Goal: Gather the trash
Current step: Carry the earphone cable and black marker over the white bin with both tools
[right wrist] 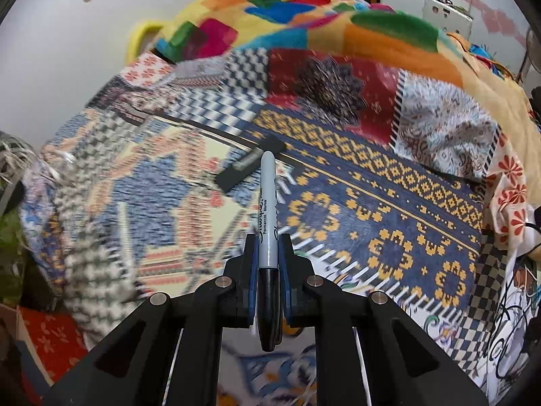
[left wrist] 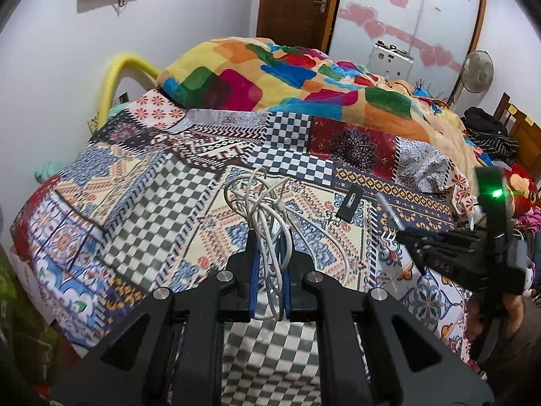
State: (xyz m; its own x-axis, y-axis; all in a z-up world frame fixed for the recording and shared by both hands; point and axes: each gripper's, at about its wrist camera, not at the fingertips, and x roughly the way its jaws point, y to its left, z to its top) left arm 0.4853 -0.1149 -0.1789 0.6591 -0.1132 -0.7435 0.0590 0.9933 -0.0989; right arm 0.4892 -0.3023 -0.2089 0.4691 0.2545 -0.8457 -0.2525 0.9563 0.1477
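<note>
Two grippers, both loaded; left gripper is clamped on a tangled white cable, loops sticking up past the fingertips and one strand trailing down onto the bed; right gripper is clenched on a grey marker, black cap end back toward the camera, barrel pointing forward beyond the pads, clear of the bedding; in the left view the right gripper shows at the right edge with the marker sticking out of it as a pale blur, green light on its body; a small flat black piece lies on the patchwork bedspread between the two grippers, just beyond the marker tip in the right view; a multicoloured blanket is heaped further back on the bed; wooden door and wardrobe with pink hearts behind; standing fan at right; right view is motion-blurred.
</note>
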